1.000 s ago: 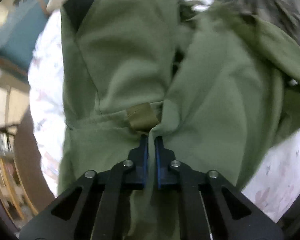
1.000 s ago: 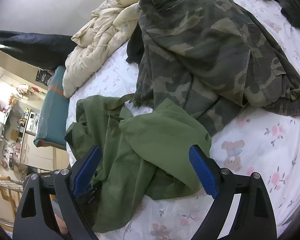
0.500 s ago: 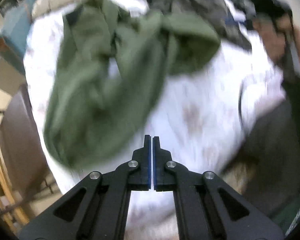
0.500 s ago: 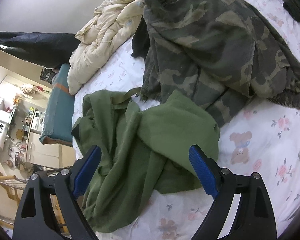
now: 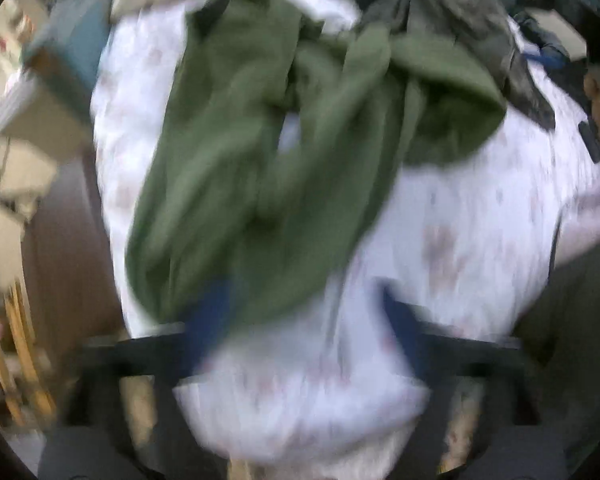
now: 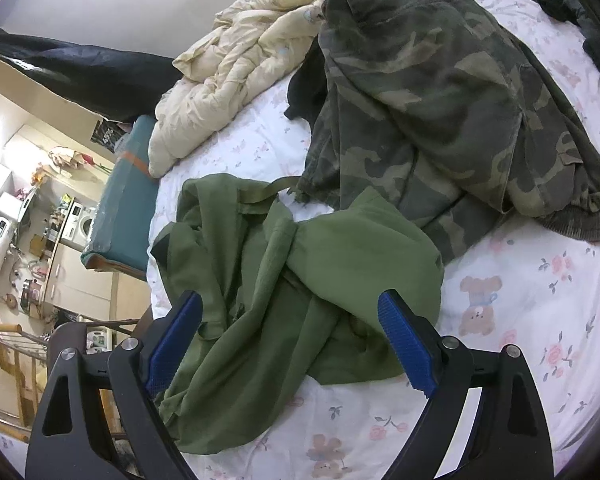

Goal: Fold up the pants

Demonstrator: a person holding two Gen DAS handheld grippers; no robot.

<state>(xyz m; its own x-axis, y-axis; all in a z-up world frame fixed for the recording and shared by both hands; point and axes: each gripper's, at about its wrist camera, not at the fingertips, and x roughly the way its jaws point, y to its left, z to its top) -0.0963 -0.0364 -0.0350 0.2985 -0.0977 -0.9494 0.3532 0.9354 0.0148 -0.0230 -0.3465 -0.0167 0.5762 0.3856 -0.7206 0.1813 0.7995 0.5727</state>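
A camouflage jacket [image 6: 440, 112] sprawls across the far side of the white floral bedsheet [image 6: 532, 300], its ribbed hem toward the right, with a black garment [image 6: 306, 92] poking out from under its left edge. Left of it lies a crumpled cream quilt [image 6: 236, 68] — one corner hangs over a teal cushion [image 6: 120, 204] at the bed's edge. Beyond, a cluttered room shows a washing machine [image 6: 80, 216] and white cabinets [image 6: 80, 284].

Between the right gripper [image 6: 290, 336] fingers it's just crumpled green pants [image 6: 284, 280]. Camo jacket [image 6: 440, 120] piles up past the fingertips, cream duvet [image 6: 236, 76] further off. Bare floral sheet [image 6: 520, 340] outside the right-hand finger.
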